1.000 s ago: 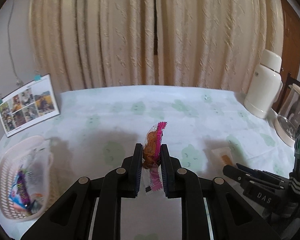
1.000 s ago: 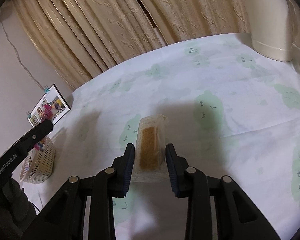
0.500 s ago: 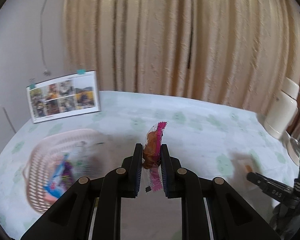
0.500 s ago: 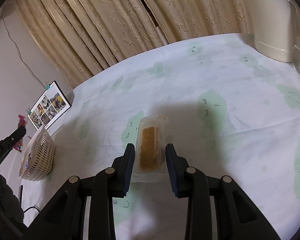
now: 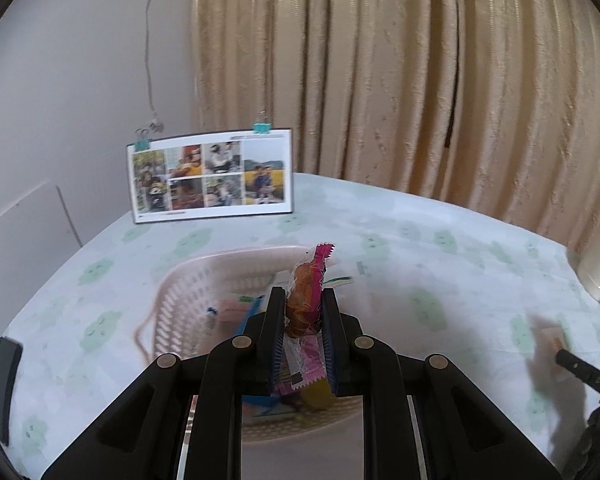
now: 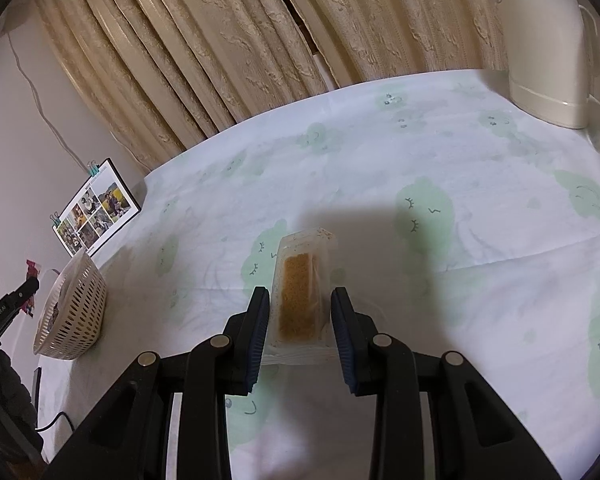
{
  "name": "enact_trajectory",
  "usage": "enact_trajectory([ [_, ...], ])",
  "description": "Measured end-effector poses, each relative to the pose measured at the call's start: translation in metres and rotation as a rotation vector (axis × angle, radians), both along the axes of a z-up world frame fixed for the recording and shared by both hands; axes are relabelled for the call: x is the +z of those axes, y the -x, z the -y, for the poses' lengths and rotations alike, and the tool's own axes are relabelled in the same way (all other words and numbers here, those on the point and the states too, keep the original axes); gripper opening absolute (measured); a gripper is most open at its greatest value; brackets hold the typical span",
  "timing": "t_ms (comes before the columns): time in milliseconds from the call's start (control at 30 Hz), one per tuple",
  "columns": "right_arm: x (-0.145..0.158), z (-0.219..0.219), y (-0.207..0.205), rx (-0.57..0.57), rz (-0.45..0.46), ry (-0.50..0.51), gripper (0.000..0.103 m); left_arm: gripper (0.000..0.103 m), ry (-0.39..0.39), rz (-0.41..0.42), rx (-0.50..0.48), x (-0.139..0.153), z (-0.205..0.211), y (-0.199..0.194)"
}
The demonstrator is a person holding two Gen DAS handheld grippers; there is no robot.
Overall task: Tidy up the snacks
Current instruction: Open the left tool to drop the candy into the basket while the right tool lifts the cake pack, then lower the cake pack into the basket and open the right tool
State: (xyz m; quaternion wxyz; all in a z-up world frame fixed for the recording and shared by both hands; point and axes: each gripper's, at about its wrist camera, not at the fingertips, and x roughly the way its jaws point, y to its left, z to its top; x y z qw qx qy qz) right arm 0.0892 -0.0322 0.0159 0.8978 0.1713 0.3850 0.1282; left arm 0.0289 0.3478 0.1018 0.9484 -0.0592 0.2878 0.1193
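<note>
Hovering above the basket (image 5: 188, 280), the left gripper (image 5: 302, 312) pinches a pink snack packet (image 5: 306, 292); the right gripper (image 6: 300, 312) straddles a clear-wrapped bar (image 6: 298, 292), fingers spread.

a home: curtains (image 5: 400, 80), photo collage (image 5: 212, 176), tablecloth (image 6: 380, 184)

The left wrist view is taken along the left claw (image 5: 300, 320), close above the basket (image 5: 188, 300), toward the photo card (image 5: 212, 176). The right wrist view is aimed low across the desk (image 6: 440, 168). Basket, photo card and curtain (image 6: 204, 52) are shared.
</note>
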Motion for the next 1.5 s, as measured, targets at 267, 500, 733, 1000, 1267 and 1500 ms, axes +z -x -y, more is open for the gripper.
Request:
enact_trajectory([
  [267, 0.001, -0.001, 0.002, -0.007, 0.015, 0.005, 0.030, 0.059, 0.064, 0.017, 0.052, -0.005, -0.029, 0.014],
  [500, 0.003, -0.002, 0.005, -0.011, 0.021, -0.006, 0.030, 0.059, 0.112, 0.046, 0.104, -0.009, -0.059, 0.029],
  [733, 0.019, -0.028, 0.017, 0.032, 0.052, -0.042, 0.030, 0.059, 0.085, 0.084, 0.208, -0.021, -0.083, 0.049],
  [1000, 0.055, -0.111, 0.028, 0.196, 0.123, -0.060, 0.030, 0.059, 0.060, 0.131, 0.247, -0.027, -0.092, 0.064],
  [1267, 0.081, -0.199, 0.037, 0.354, 0.174, -0.024, 0.030, 0.060, 0.099, 0.132, 0.275, -0.037, -0.105, 0.069],
  [1500, 0.081, -0.247, 0.034, 0.414, 0.172, 0.013, 0.030, 0.063, 0.134, 0.137, 0.277, -0.039, -0.112, 0.071],
])
